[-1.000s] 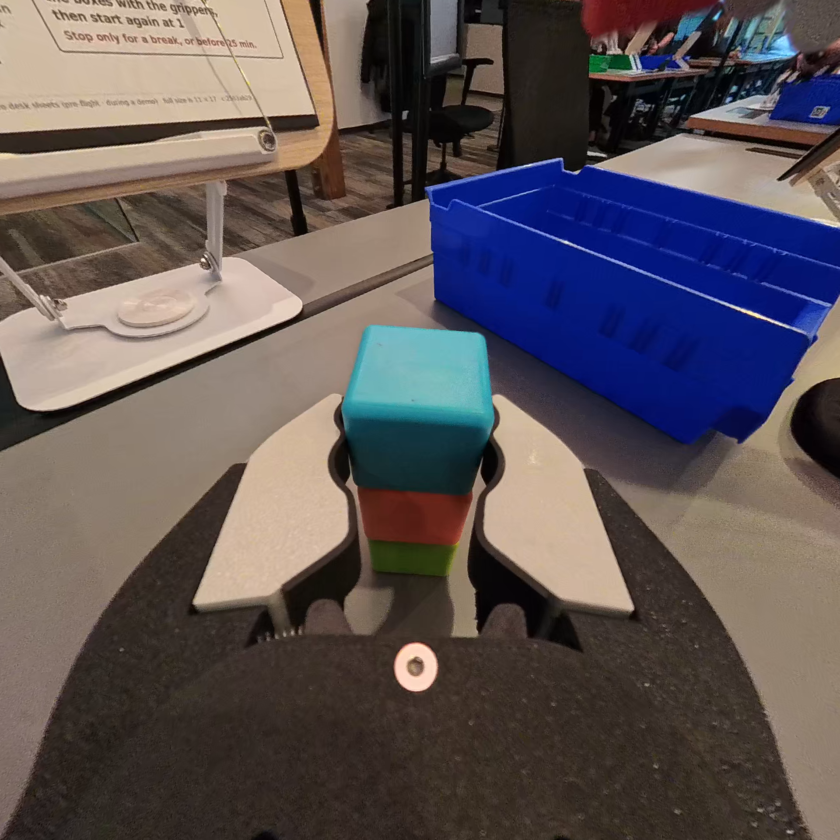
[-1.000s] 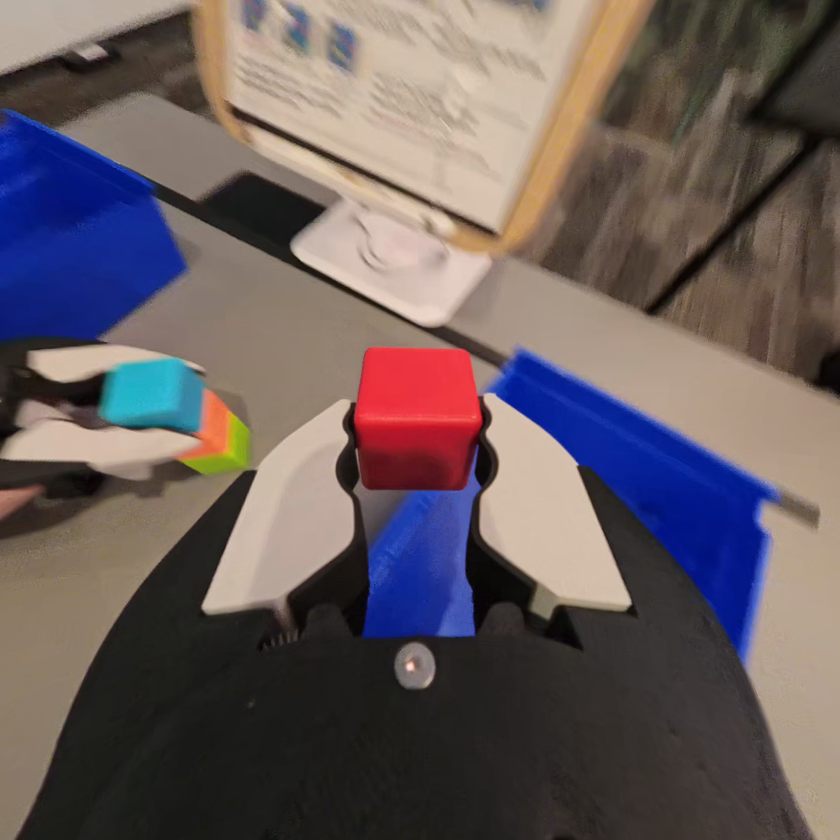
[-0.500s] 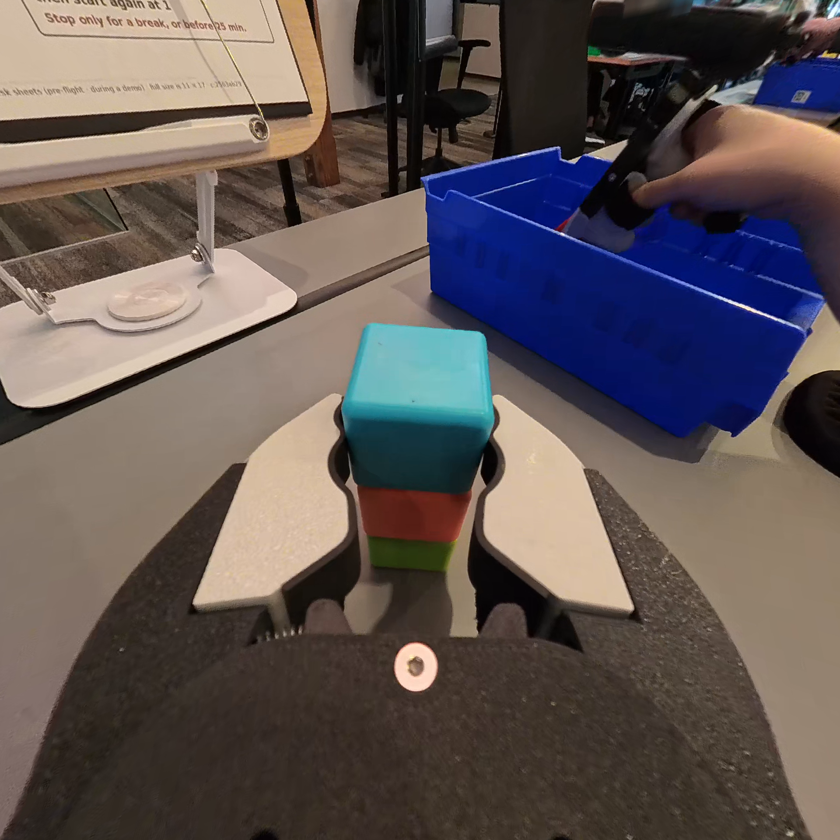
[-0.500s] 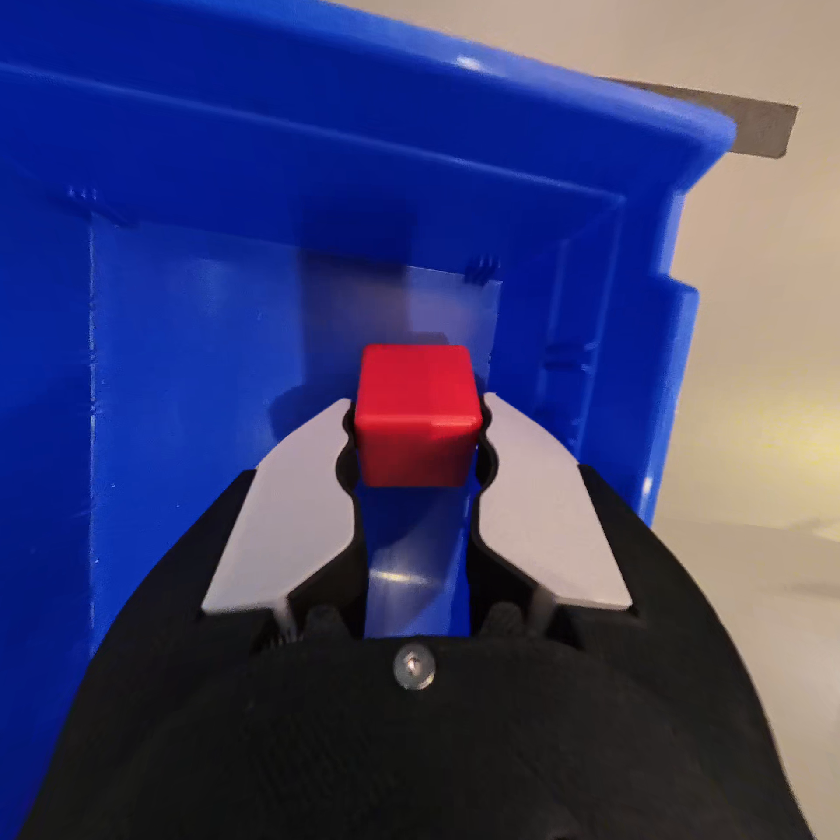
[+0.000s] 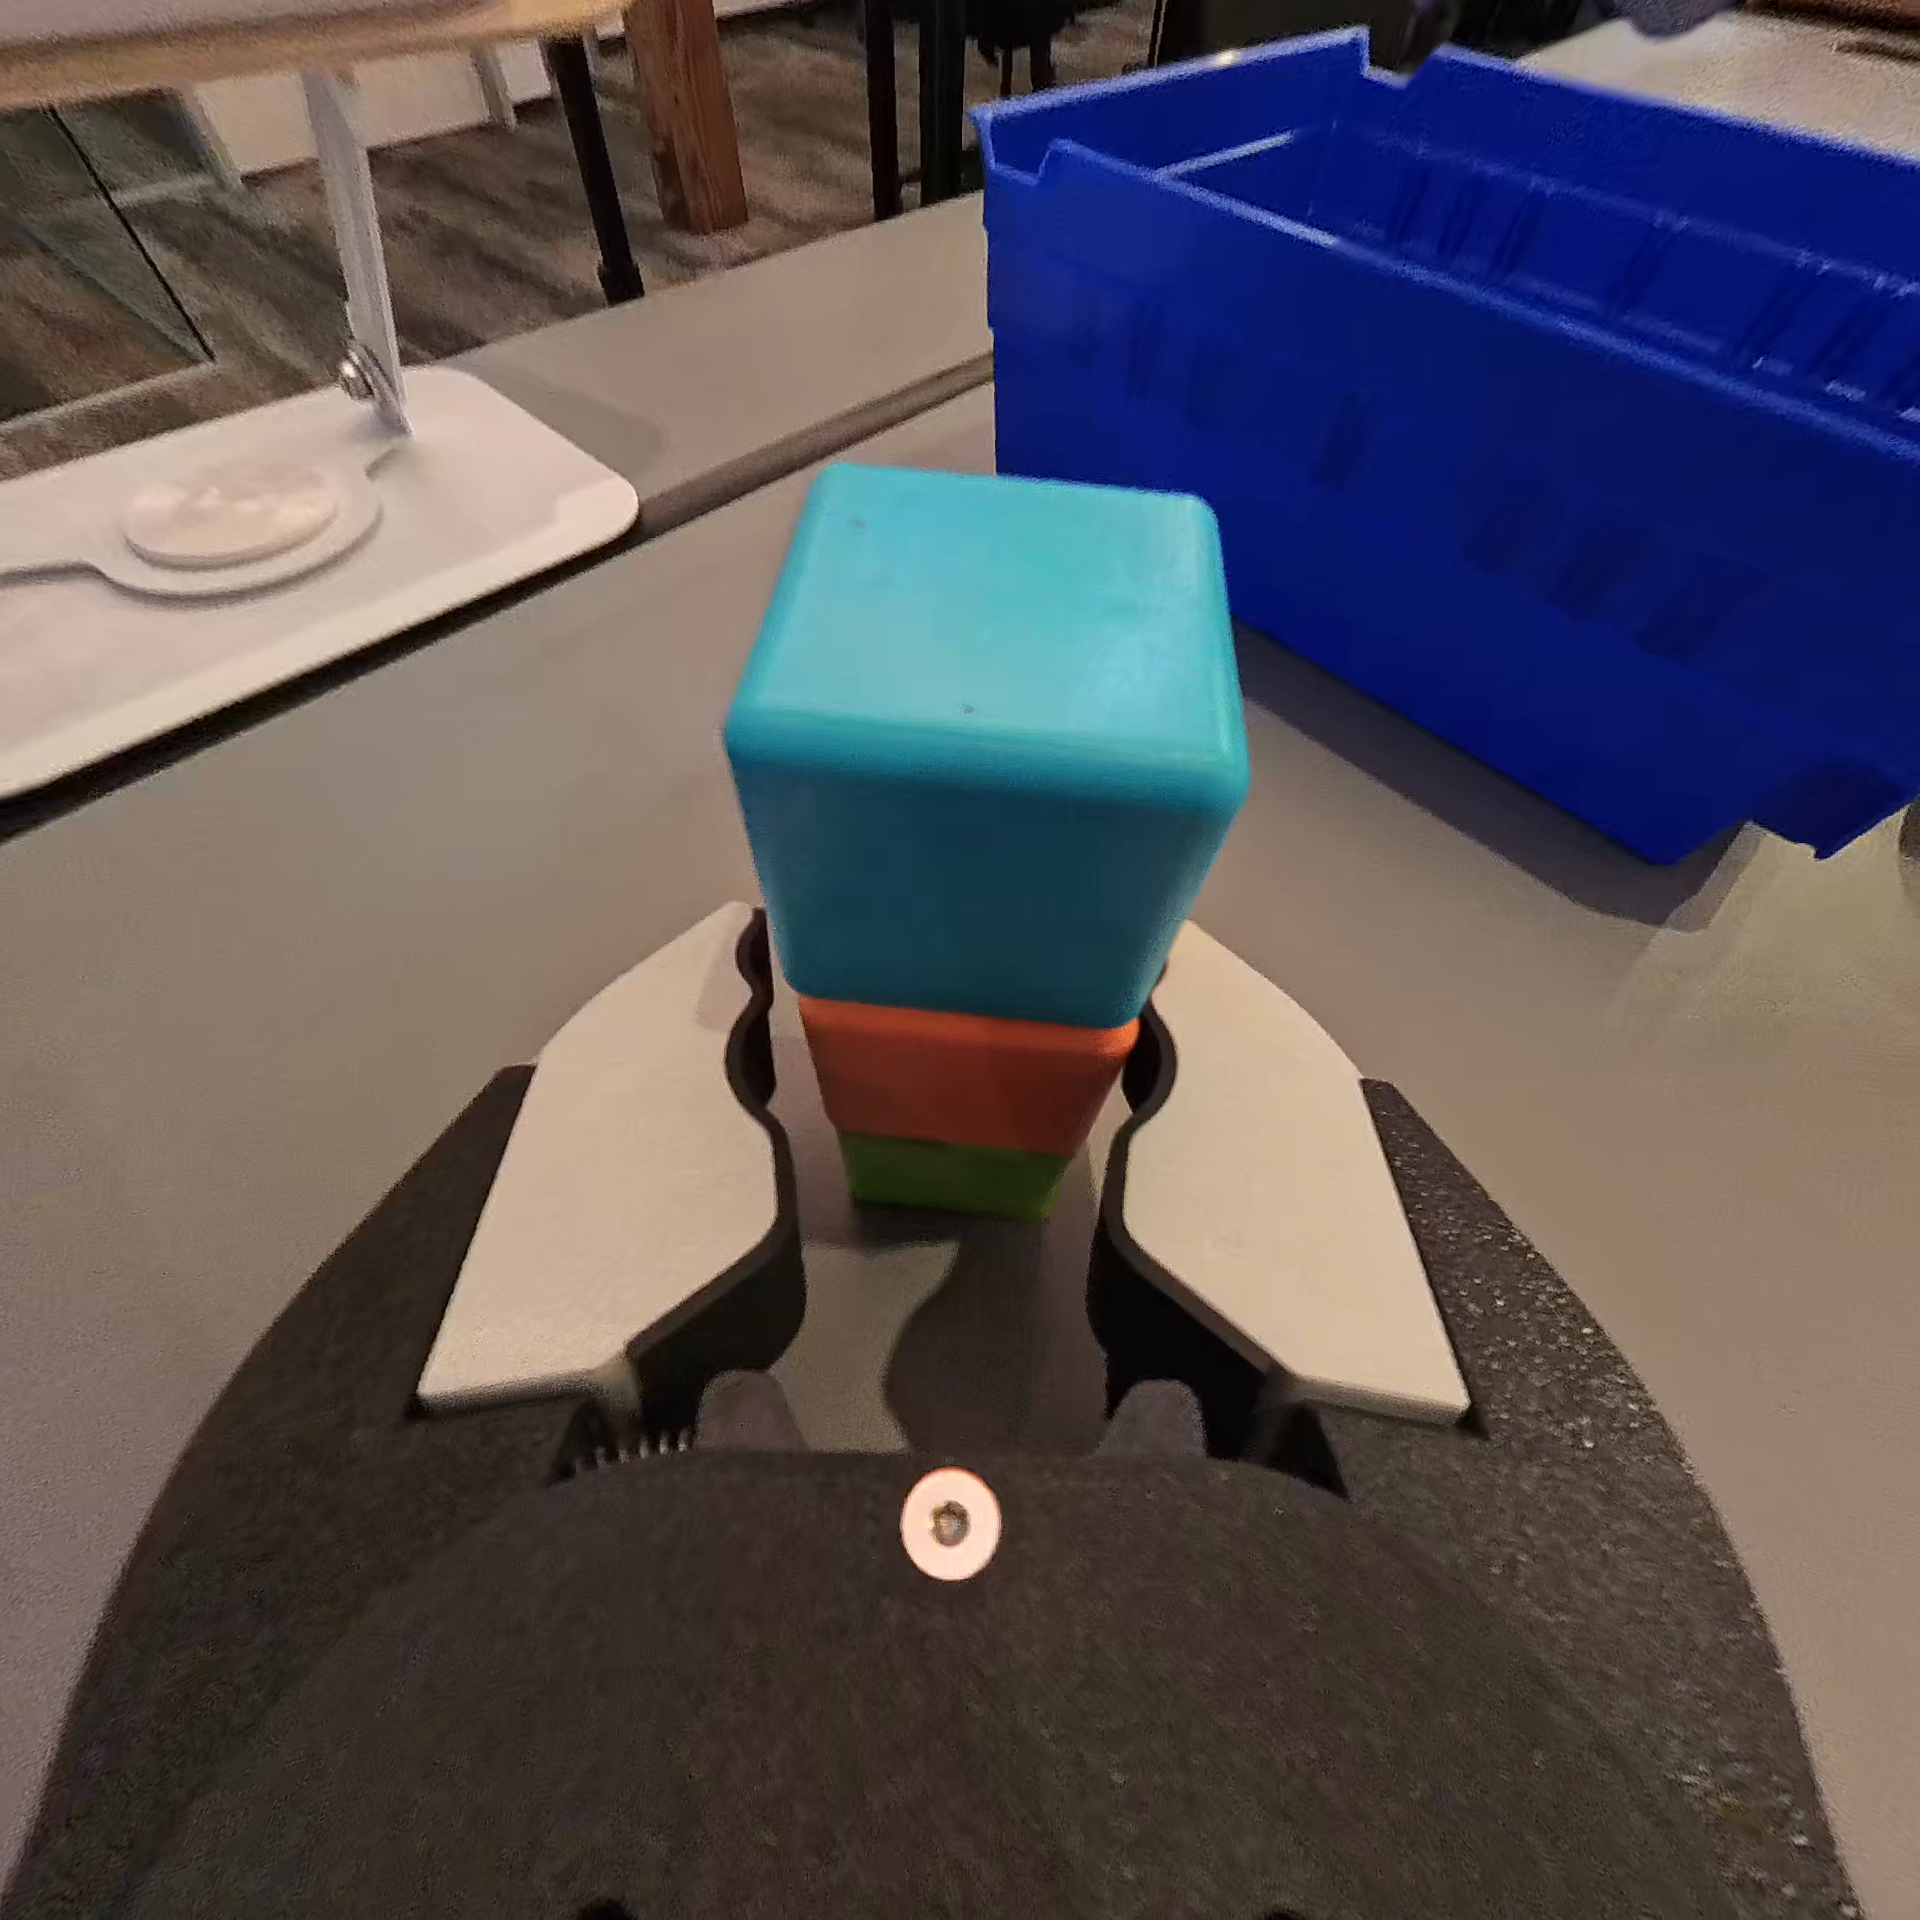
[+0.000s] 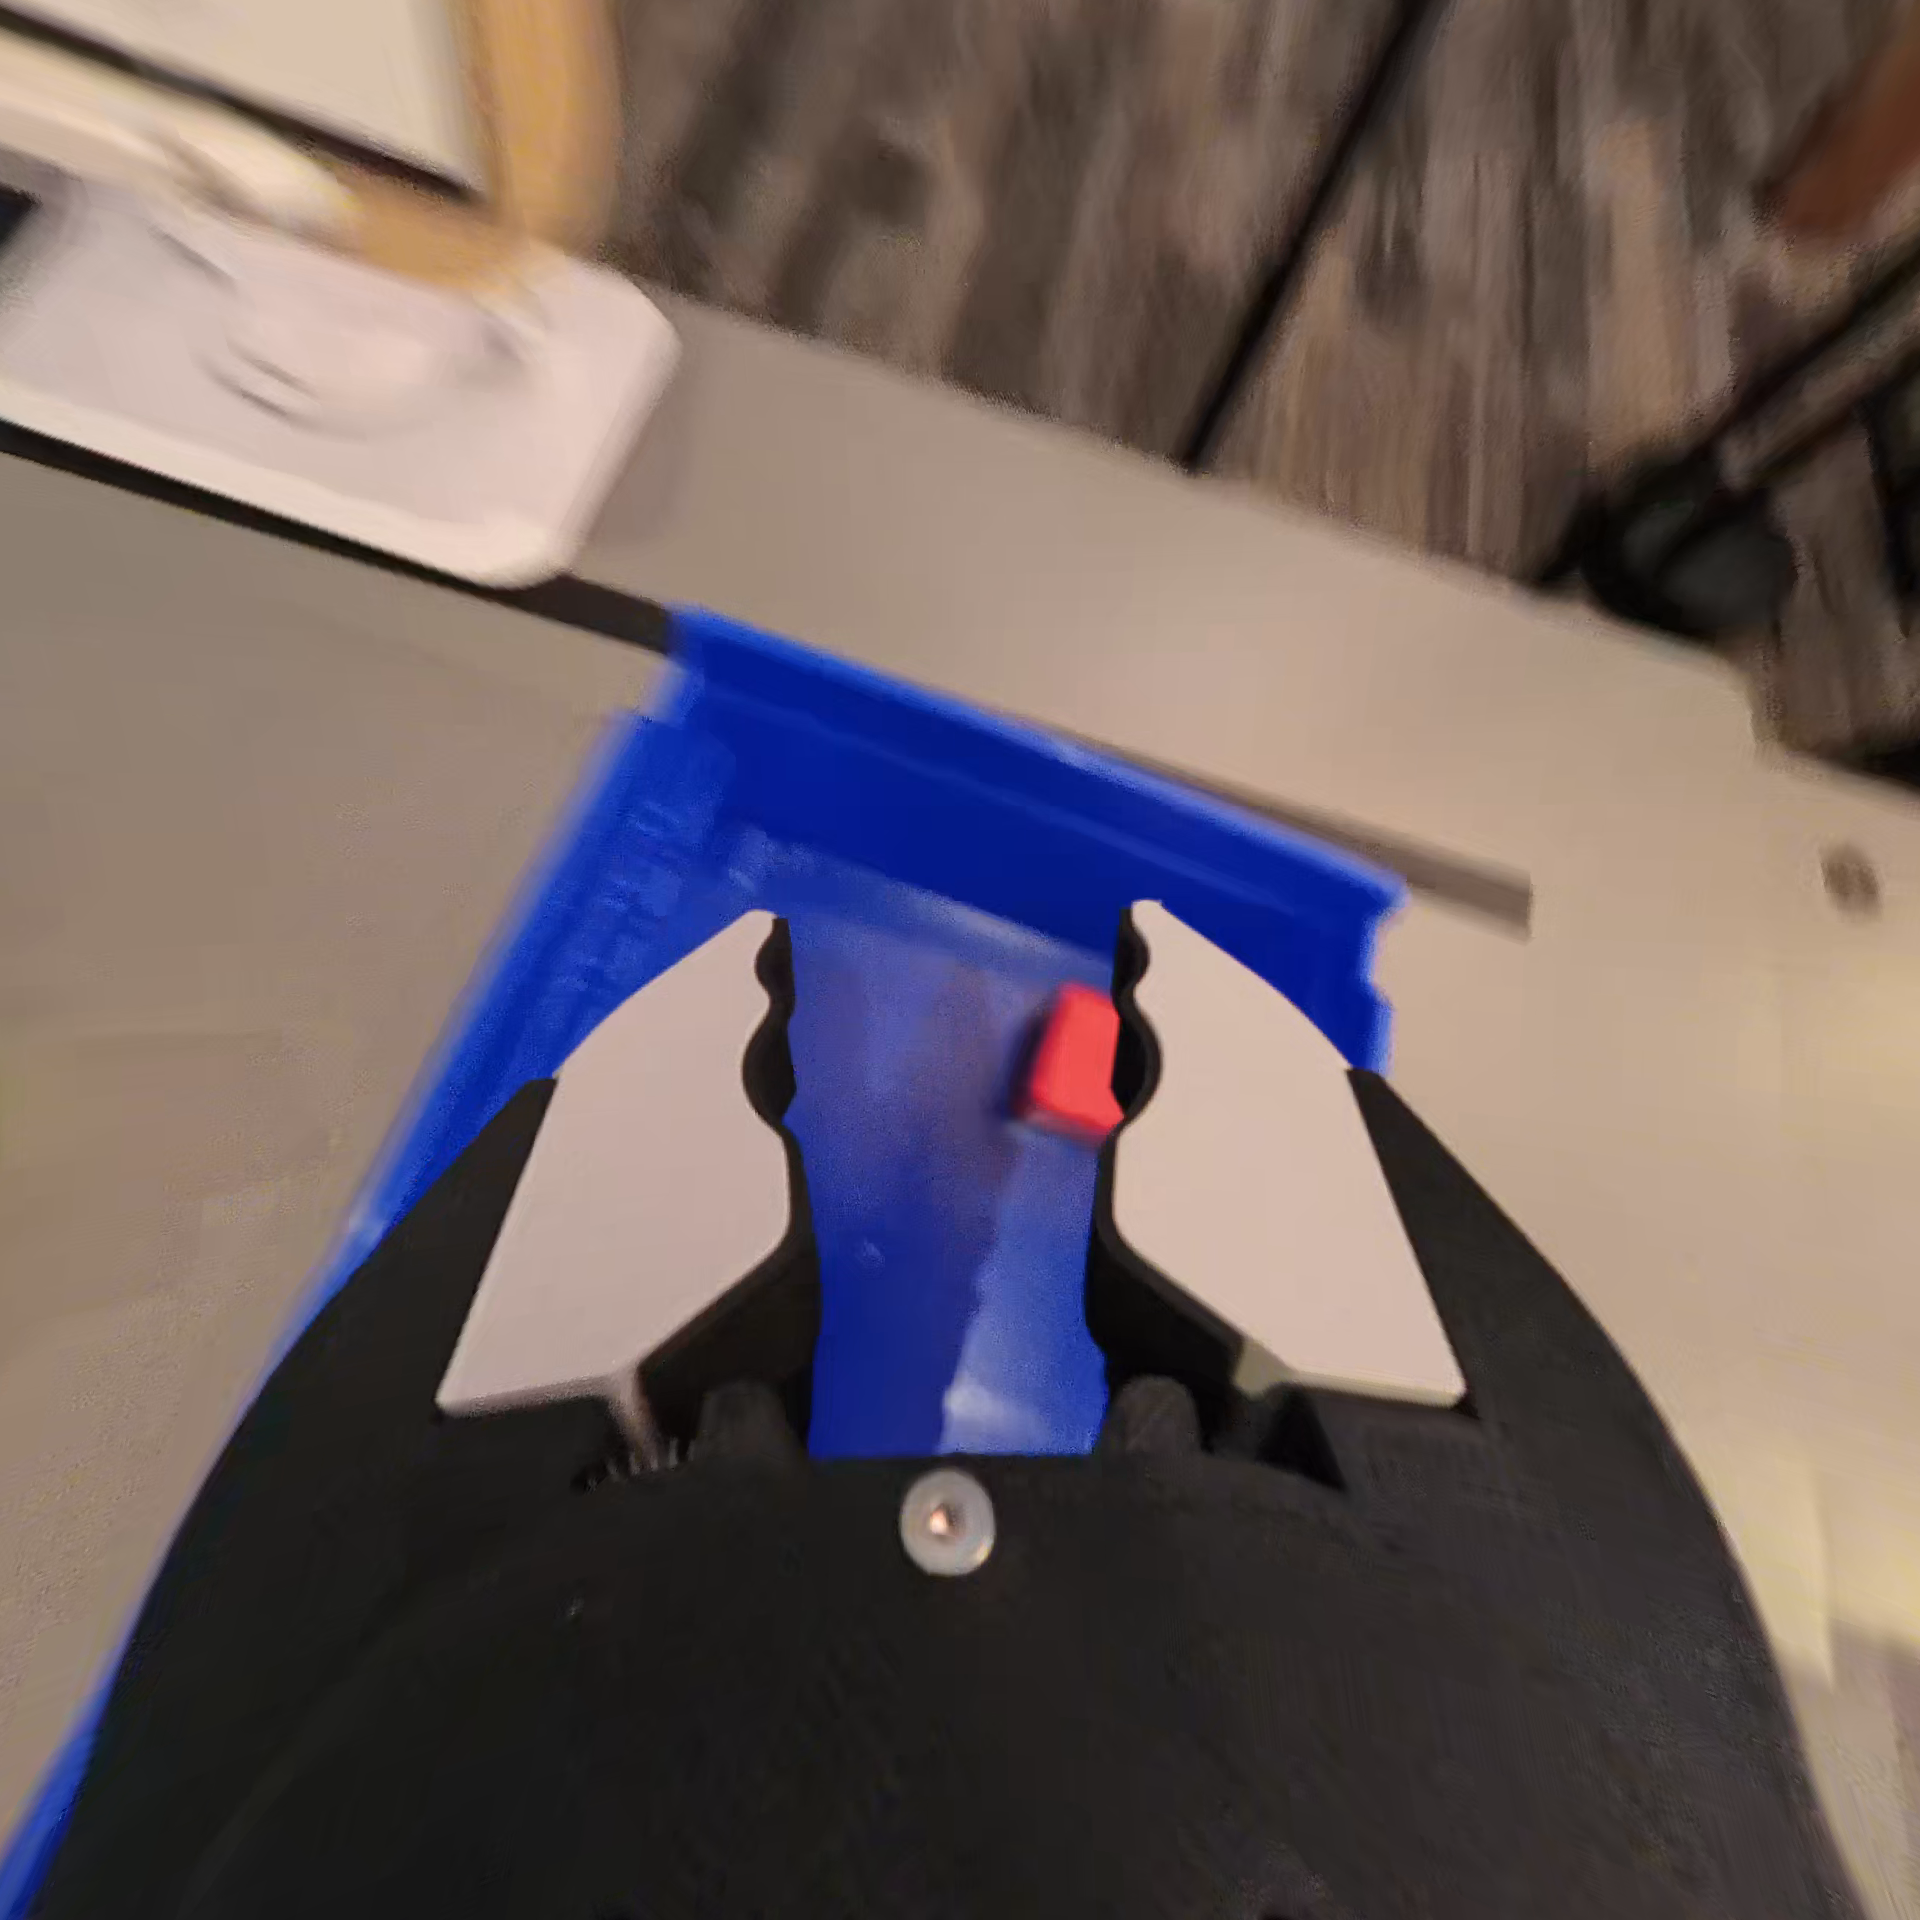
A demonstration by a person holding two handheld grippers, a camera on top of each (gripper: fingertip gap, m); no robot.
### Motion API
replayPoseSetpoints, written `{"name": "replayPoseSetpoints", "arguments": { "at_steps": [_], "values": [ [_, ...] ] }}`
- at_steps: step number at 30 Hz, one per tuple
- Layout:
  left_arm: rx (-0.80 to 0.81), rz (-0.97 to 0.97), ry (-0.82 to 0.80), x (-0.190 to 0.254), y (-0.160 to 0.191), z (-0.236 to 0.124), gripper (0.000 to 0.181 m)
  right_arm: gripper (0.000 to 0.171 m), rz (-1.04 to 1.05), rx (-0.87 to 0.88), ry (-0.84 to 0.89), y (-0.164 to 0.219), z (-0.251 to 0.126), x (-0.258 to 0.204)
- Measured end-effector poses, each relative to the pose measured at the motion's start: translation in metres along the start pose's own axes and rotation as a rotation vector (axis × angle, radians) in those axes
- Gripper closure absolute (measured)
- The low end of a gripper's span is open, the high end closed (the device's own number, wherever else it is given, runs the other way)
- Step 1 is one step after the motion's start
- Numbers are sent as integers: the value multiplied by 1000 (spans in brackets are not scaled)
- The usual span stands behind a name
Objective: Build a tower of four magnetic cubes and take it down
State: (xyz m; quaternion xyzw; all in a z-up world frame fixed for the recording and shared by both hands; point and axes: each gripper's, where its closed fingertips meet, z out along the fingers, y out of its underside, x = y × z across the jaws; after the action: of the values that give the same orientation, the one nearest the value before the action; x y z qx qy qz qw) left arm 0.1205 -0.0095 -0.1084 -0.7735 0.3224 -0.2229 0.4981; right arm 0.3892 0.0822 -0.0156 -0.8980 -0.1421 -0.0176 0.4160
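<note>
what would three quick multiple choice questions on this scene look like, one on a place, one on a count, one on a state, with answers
1. Where is the red cube?
A. on top of the stack
B. inside the blue bin
C. on the white stand base

2. How many cubes are in the stack at the left gripper?
A. two
B. three
C. four

3. What state is the right gripper in?
A. open, holding nothing
B. shut on the red cube
C. shut on the bin's wall

Answers:
1. B, the right wrist view shows it lying on the bin floor.
2. B, the teal cube sits on the orange cube, which sits on the green cube.
3. A, its fingers stand wide apart with only bin floor between them, the red cube lying far below near the right finger.
</note>
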Motion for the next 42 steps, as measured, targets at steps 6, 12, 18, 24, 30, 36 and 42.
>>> {"name": "replayPoseSetpoints", "arguments": {
  "at_steps": [6,12,18,24,30,36,42],
  "values": [
    [20,2,27,3,-3,0,124,109,-249,464,-601,-65,-75,-164],
    [12,5,37,4,-2,0,124,103,-520,348,-914,-18,-70,-275],
    [13,-2,12,3,-2,0,124,97,-410,189,-810,-6,-48,-306],
    [13,-9,-10,1,-2,0,125,98,-343,56,-663,9,-36,-312],
    [5,-8,-20,-1,-2,0,125,119,-387,19,-646,17,-28,-314],
    [-3,5,-14,2,-1,2,124,120,-325,0,-713,14,-34,-308],
    [-112,25,4,4,15,9,124,120,-286,92,-647,-14,-52,-262]
  ]
}}
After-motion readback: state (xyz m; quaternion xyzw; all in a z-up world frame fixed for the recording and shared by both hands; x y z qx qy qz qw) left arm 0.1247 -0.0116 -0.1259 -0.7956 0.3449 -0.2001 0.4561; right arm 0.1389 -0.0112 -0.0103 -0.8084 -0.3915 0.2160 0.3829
